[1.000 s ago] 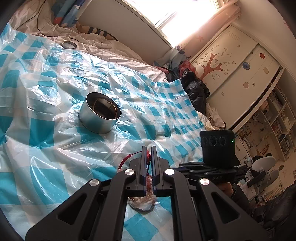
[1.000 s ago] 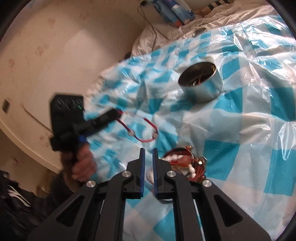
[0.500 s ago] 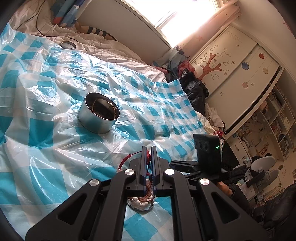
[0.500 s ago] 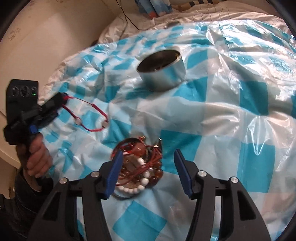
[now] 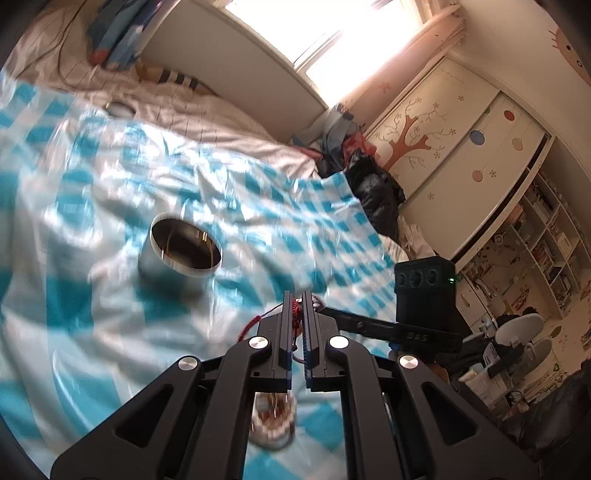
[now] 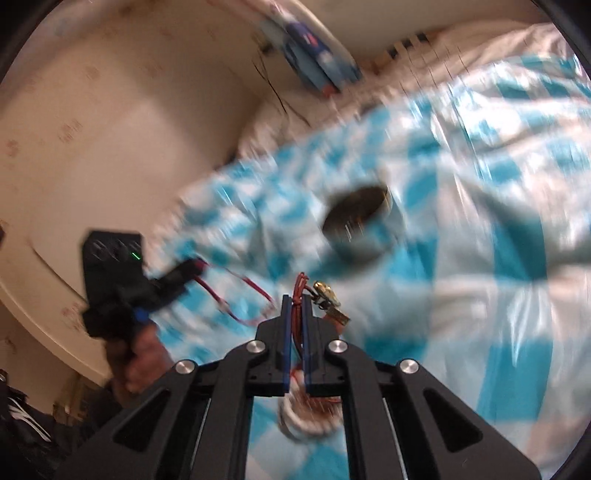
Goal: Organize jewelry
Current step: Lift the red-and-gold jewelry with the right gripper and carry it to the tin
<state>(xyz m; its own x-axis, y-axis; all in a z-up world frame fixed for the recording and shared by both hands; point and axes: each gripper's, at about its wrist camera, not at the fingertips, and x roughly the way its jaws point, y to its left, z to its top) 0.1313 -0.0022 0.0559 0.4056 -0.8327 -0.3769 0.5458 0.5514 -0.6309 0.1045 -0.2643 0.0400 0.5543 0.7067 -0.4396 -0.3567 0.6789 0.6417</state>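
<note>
My left gripper [image 5: 297, 295] is shut on a red cord bracelet [image 5: 255, 323], which also shows as a hanging loop in the right wrist view [image 6: 236, 295]. My right gripper [image 6: 294, 299] is shut on a red cord with gold charms [image 6: 325, 291], lifted above the bed. A round metal tin [image 5: 181, 249] stands open on the blue-checked plastic sheet [image 5: 92, 314]; it also shows in the right wrist view [image 6: 360, 221], ahead of both grippers. A pile of beaded jewelry [image 5: 273, 421] lies below the fingers, also blurred in the right wrist view [image 6: 306, 417].
The bed has a white quilt [image 5: 207, 114] and a blue toy [image 5: 110, 33] at the far end. A wardrobe [image 5: 454, 129] and dark clothes [image 5: 373, 184] stand to the right. A small metal lid [image 5: 118, 108] lies on the quilt.
My right gripper opened over the jewelry pile, then shut on a red cord with gold charms and lifted it. My left gripper kept its red bracelet. Both views are now motion-blurred.
</note>
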